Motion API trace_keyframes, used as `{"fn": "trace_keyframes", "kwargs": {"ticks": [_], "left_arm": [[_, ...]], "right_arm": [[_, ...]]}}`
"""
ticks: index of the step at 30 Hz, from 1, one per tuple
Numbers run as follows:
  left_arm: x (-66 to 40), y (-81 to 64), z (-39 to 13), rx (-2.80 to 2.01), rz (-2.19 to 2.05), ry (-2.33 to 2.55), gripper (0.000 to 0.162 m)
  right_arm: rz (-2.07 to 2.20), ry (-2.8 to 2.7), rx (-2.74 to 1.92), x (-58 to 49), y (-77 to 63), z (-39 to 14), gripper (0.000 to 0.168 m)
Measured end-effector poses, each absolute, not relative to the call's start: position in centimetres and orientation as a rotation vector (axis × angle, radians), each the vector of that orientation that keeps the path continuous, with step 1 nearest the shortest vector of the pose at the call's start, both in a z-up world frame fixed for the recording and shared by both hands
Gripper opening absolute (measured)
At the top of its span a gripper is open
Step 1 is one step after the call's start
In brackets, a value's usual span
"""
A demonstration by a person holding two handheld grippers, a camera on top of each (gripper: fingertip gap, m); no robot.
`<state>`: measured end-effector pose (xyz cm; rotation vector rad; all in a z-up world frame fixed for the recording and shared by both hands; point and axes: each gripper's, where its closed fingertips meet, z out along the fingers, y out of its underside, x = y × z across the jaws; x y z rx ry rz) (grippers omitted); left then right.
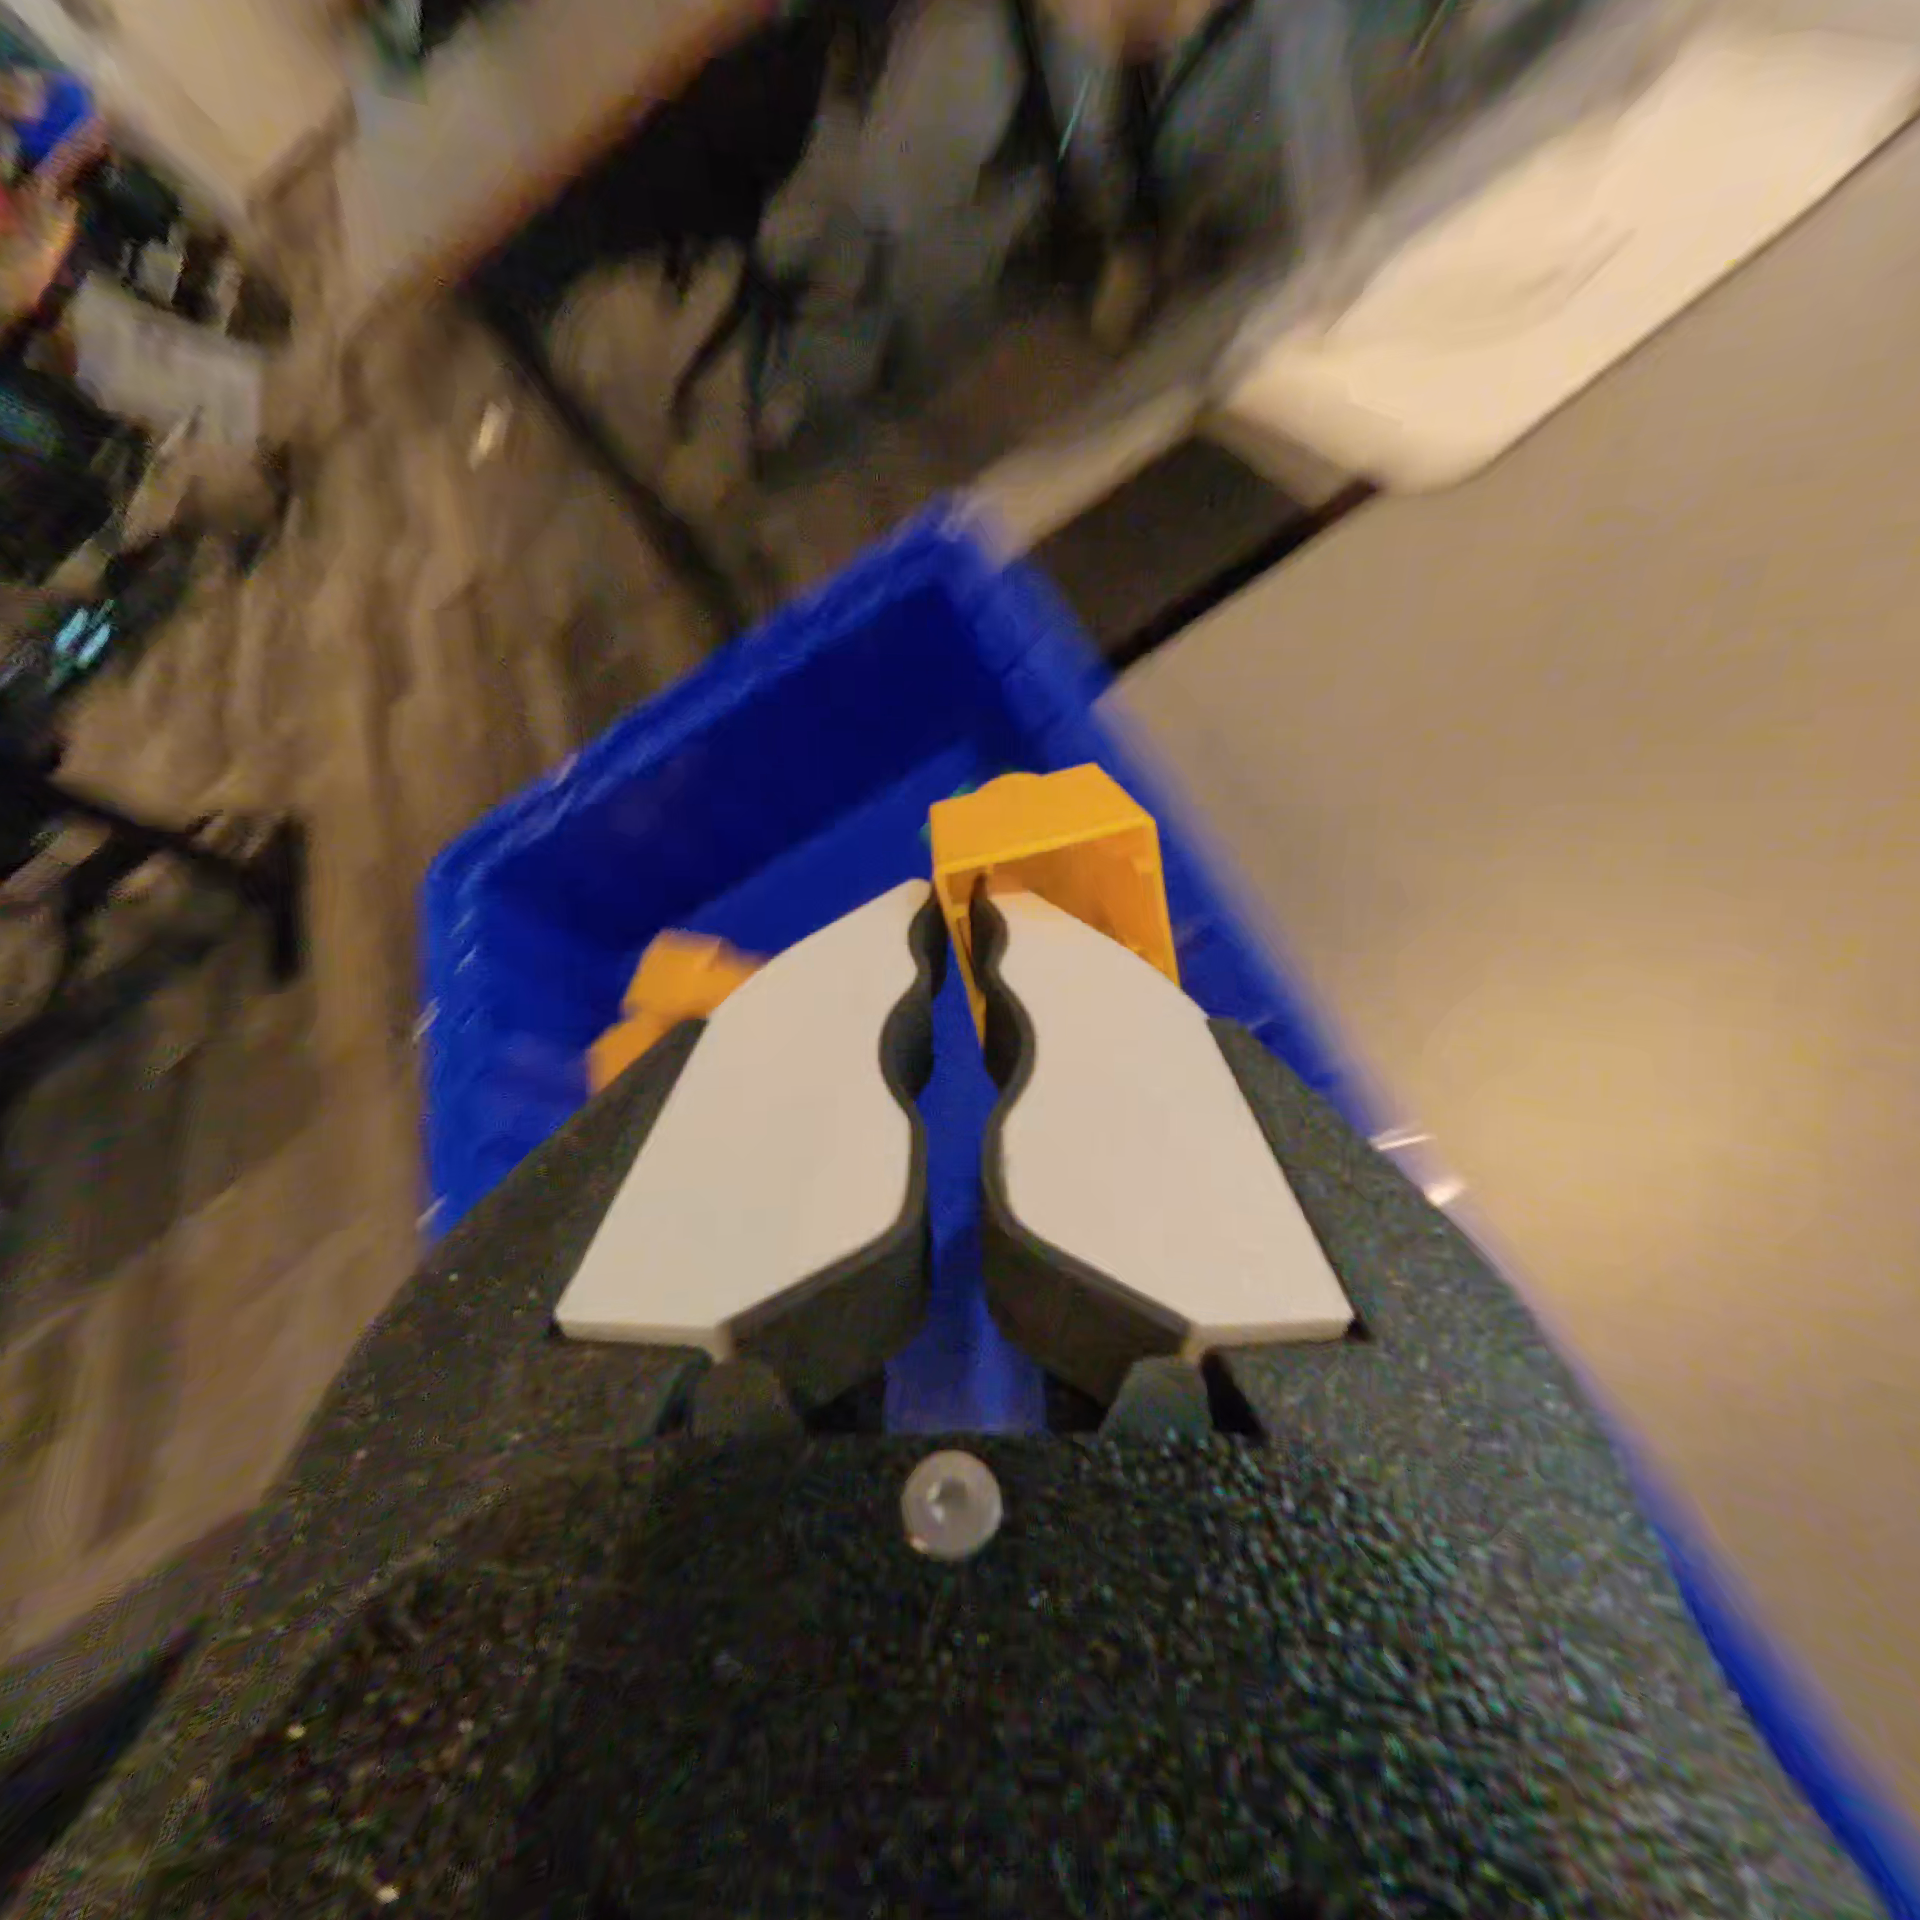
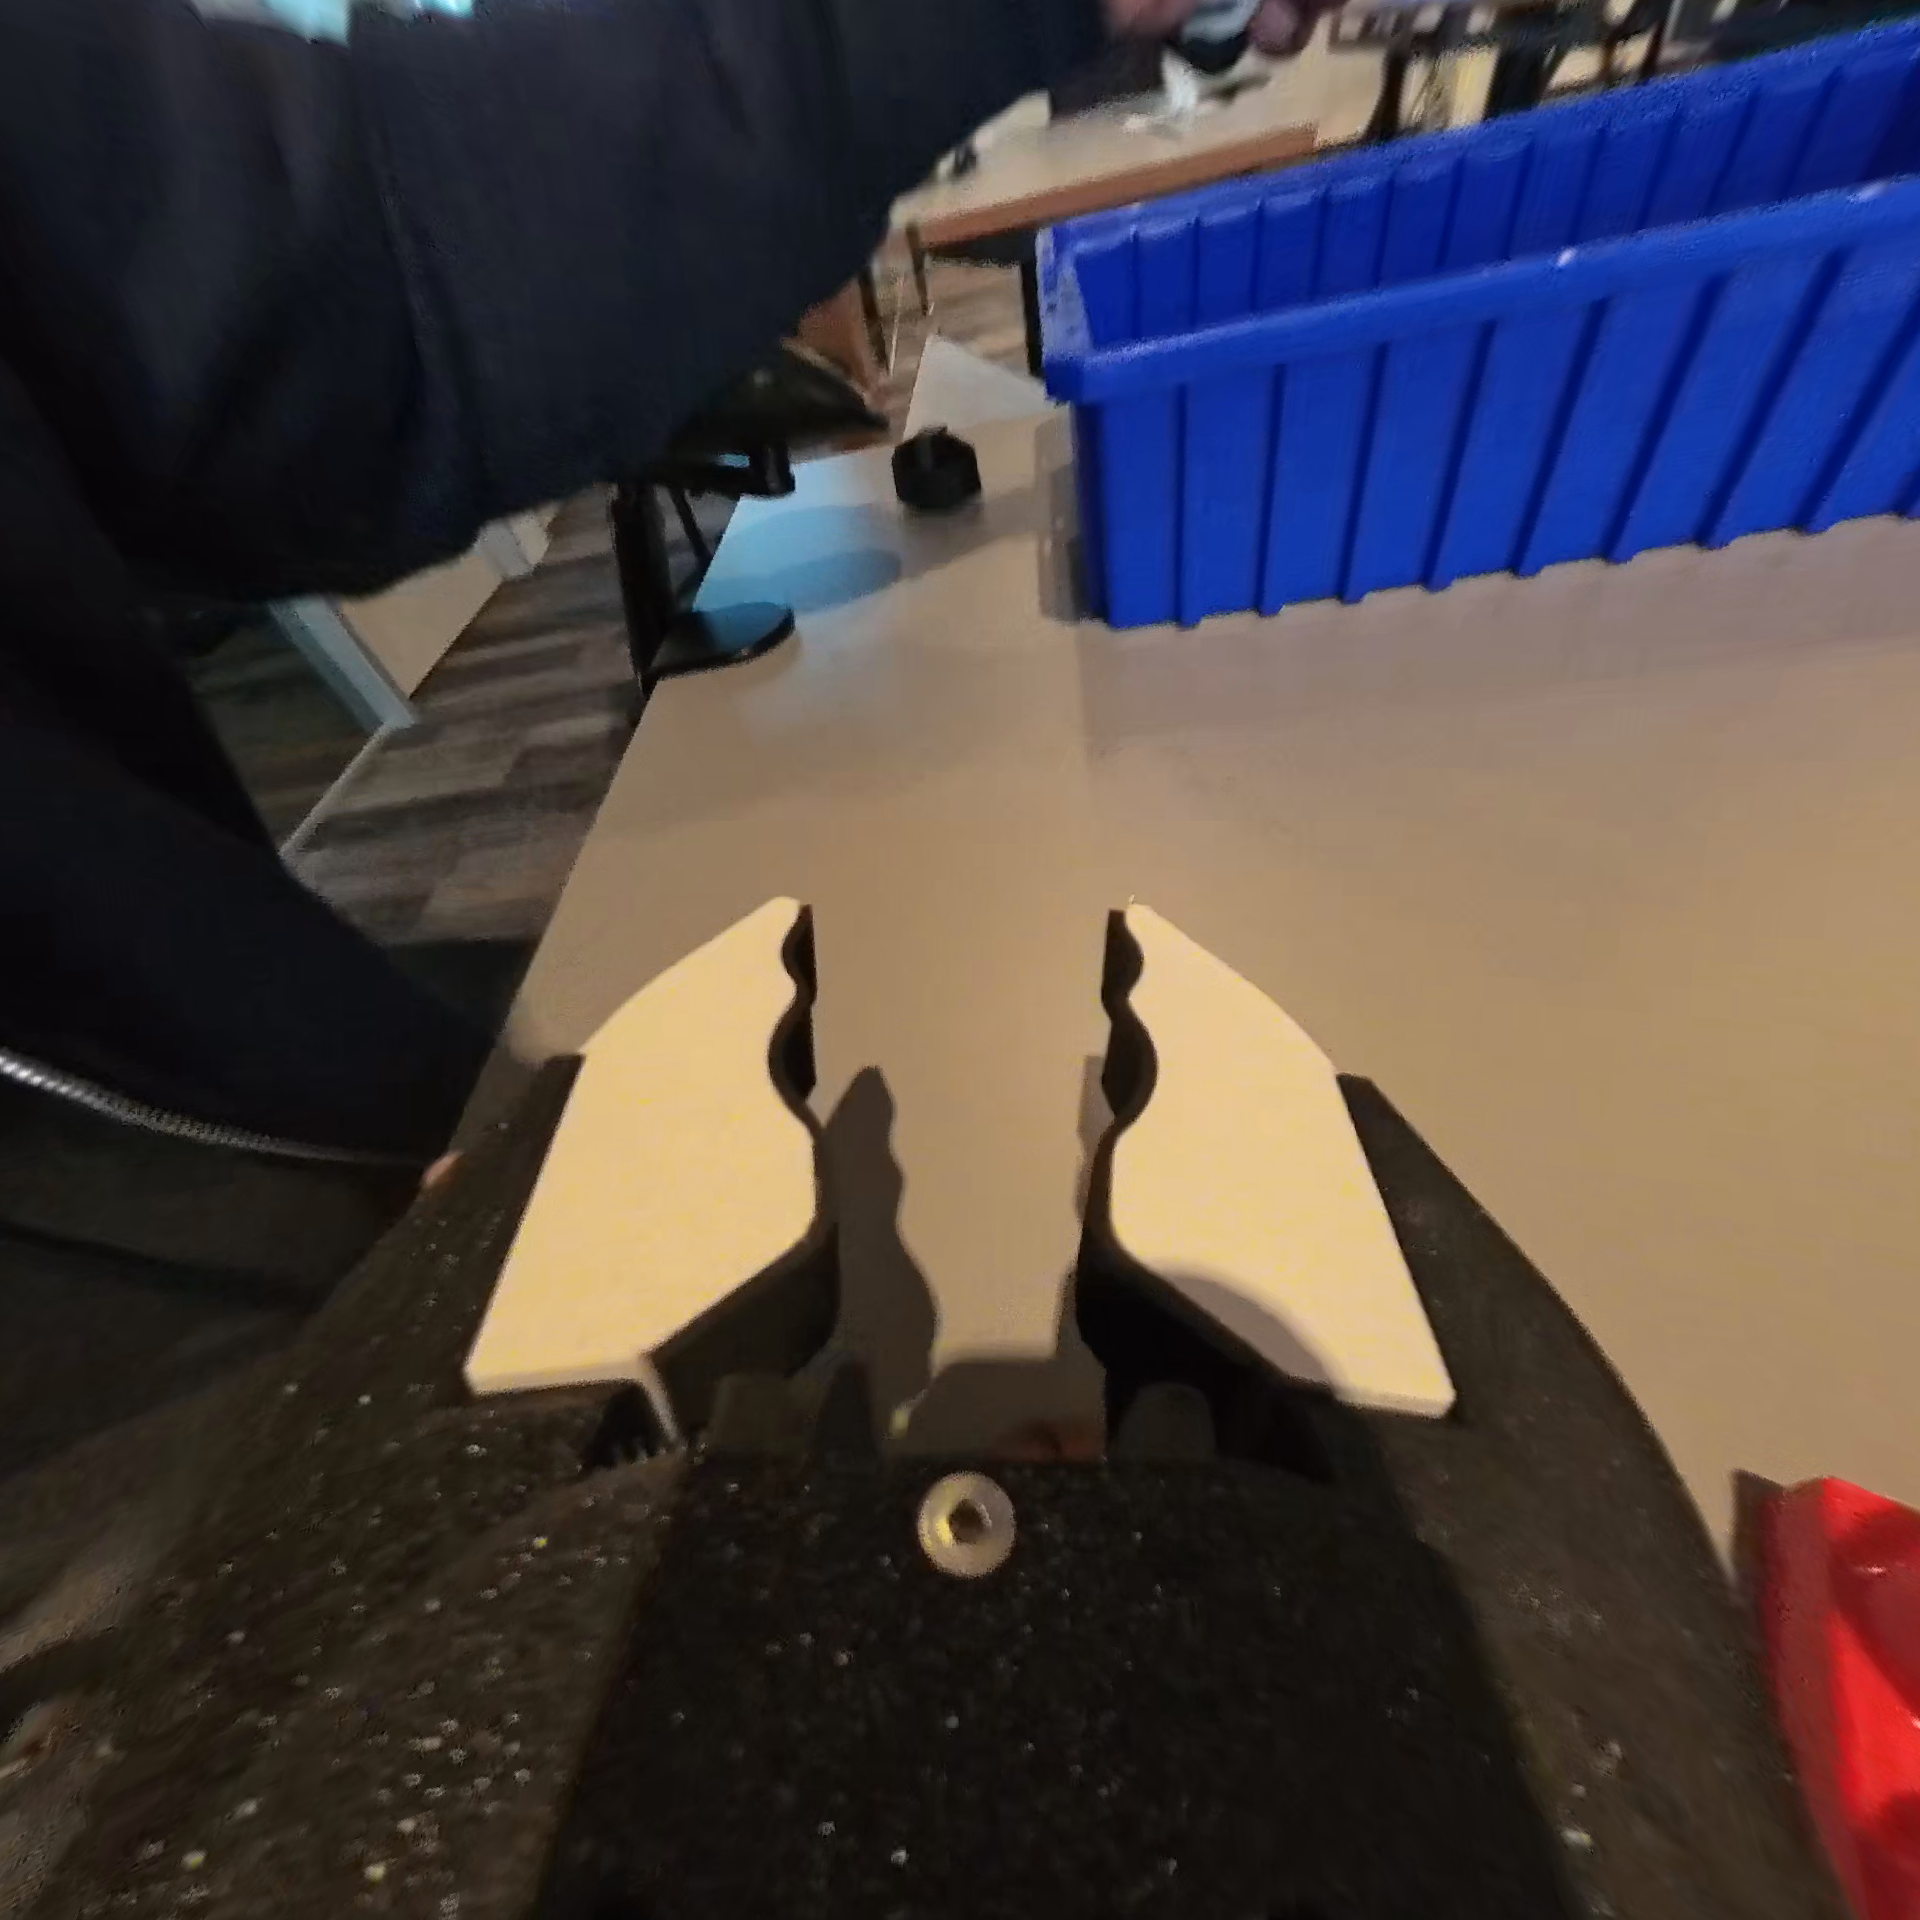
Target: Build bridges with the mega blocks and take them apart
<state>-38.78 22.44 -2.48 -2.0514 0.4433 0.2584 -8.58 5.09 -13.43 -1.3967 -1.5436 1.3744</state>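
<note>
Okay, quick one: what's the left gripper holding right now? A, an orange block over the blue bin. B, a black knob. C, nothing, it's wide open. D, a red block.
A: the left gripper is pinched on the wall of an orange block, above the blue bin.

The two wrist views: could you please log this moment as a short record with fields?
left claw: shut on the wall of an orange block, held over the blue bin
bin contents: another orange piece lies inside; the rest is blurred
right claw: open, nothing between its jaws, low over the table
red block: on the table at the right claw's right side, partly cut off
sleeve: dark, reaches across towards the bin
</note>
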Motion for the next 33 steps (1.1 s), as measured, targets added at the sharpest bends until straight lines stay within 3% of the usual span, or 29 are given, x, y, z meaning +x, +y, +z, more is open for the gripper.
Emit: {"fn": "trace_keyframes", "kwargs": {"ticks": [3,5,15,21,24,26,33], "left_arm": [[-28.3,20.0,2.9,-1.671,-0.054,0.460,0.003],[-22.8,18.0,4.4,-1.422,-0.051,0.467,0.003],[-4.9,13.4,-1.2,-0.841,0.499,0.772,0.003],[-3.1,13.1,-2.5,-0.816,0.489,0.838,0.004],[-3.0,13.6,-3.2,-0.841,0.466,0.856,0.006],[-3.3,13.7,-3.8,-0.869,0.430,0.870,0.011],[-9.8,14.1,-3.2,-0.989,0.402,0.713,0.019]], "right_arm": [[1.491,-1.399,-1.375,-8.1,6.3,-10.8,0.056],[1.624,-1.256,-1.387,-7.4,7.6,-8.4,0.058],[2.173,-0.743,-1.493,-3.0,13.6,-4.0,0.070],[2.203,-0.835,-1.527,-3.4,12.4,-4.8,0.064],[2.243,-0.827,-1.463,-3.2,12.2,-4.3,0.046],[2.152,-0.808,-1.468,-3.0,13.3,-4.4,0.037],[1.517,-1.009,-1.507,-0.7,15.8,-7.0,0.037]]}}
